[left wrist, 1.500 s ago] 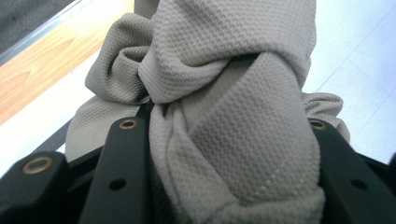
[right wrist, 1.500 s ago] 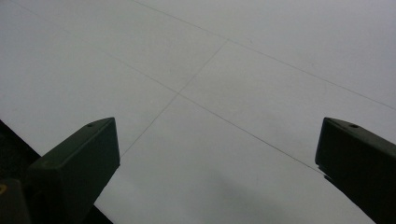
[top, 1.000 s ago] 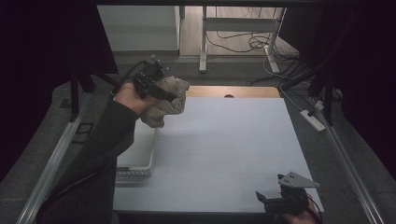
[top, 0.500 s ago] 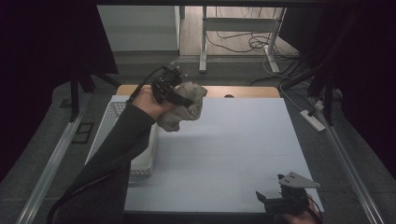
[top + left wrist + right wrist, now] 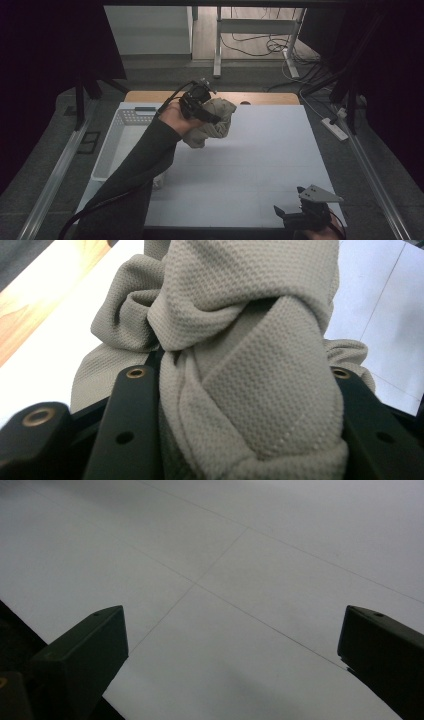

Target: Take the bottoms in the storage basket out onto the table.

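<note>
1. Two grippers show in the high view. The left gripper point(image 5: 212, 114) holds a bunched beige cloth point(image 5: 214, 125) up in the air, above the far left part of the white table point(image 5: 260, 165), just beside the white basket point(image 5: 117, 145) at the table's left edge. The right gripper point(image 5: 300, 216) waits at the near right corner.
2. One big wad of cloth point(image 5: 240, 355) sits squeezed between the black jaws in the left gripper view. Loose folds hang out, so the cloth could slip, or land in a heap.
3. Nothing sits between the wide-apart jaws of the right gripper point(image 5: 232, 645) in its own view. It is too far away to catch a falling cloth.
</note>
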The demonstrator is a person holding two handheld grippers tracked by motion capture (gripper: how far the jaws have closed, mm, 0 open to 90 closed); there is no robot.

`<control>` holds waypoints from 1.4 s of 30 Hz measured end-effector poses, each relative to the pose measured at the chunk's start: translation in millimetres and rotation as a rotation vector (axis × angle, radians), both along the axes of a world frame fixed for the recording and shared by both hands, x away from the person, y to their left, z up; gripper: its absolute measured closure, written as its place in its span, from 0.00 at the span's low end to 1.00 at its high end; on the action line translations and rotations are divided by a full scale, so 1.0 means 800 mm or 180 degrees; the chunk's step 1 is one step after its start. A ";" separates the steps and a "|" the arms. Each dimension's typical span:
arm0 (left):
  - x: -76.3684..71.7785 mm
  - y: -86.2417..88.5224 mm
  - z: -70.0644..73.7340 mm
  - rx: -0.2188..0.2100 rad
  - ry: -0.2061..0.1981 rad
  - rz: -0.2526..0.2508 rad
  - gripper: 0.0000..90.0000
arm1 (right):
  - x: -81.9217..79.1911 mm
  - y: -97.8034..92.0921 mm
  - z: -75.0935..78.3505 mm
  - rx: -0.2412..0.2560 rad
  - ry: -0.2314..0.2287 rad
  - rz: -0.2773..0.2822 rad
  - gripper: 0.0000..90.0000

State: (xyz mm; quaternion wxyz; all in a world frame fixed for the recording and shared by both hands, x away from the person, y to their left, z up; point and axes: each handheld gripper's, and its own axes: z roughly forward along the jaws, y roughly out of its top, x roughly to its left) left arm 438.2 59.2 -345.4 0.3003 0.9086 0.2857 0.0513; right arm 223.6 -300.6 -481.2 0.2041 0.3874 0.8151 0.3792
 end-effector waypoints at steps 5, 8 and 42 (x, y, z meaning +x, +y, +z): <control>0.001 -0.011 -0.014 -0.0016 0.0026 -0.0032 0.62 | 0.000 0.000 0.000 -0.0003 0.0004 0.0035 0.00; 0.002 -0.019 -0.025 -0.0014 0.0040 -0.0054 0.62 | 0.000 0.000 0.000 0.0020 0.0008 0.0046 0.00; 0.021 -0.038 -0.143 0.0081 0.0242 0.0063 0.60 | 0.000 -0.002 0.000 0.0037 0.0018 0.0015 0.00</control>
